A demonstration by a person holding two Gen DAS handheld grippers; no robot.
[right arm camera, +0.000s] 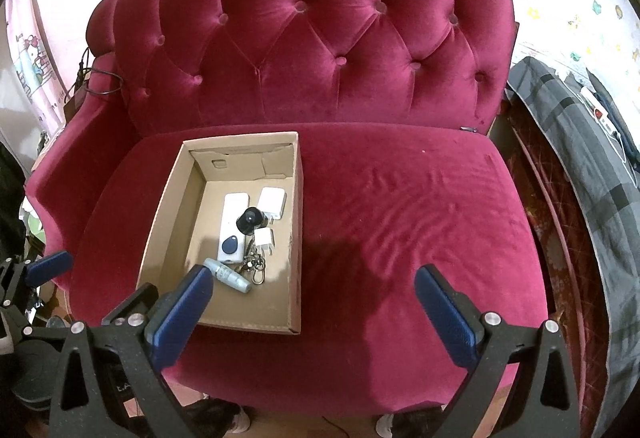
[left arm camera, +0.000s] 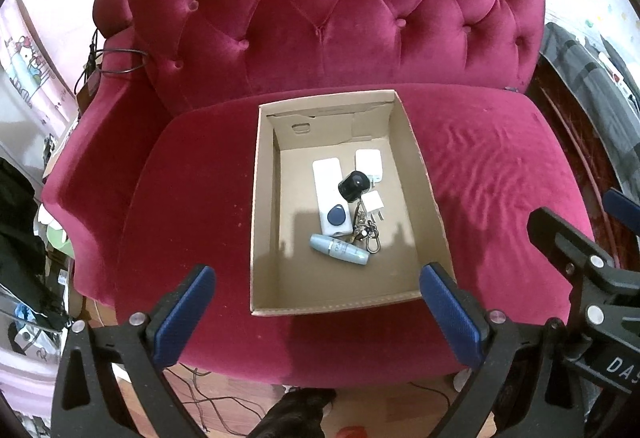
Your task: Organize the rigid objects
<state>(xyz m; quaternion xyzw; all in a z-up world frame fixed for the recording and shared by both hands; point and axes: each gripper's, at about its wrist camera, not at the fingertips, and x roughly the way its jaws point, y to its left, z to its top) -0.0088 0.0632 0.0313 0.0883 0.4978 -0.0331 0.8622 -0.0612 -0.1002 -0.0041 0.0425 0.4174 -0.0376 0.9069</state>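
We hover both grippers over the sofa's front edge, left gripper (left arm camera: 316,312) and right gripper (right arm camera: 314,312) spread wide, holding nothing. The small objects, keys (left arm camera: 366,232) and blue tube (left arm camera: 339,249) included, sit mid-floor in the cardboard box (left arm camera: 262,197). Our worry: nudging the light box, sliding it on the velvet.
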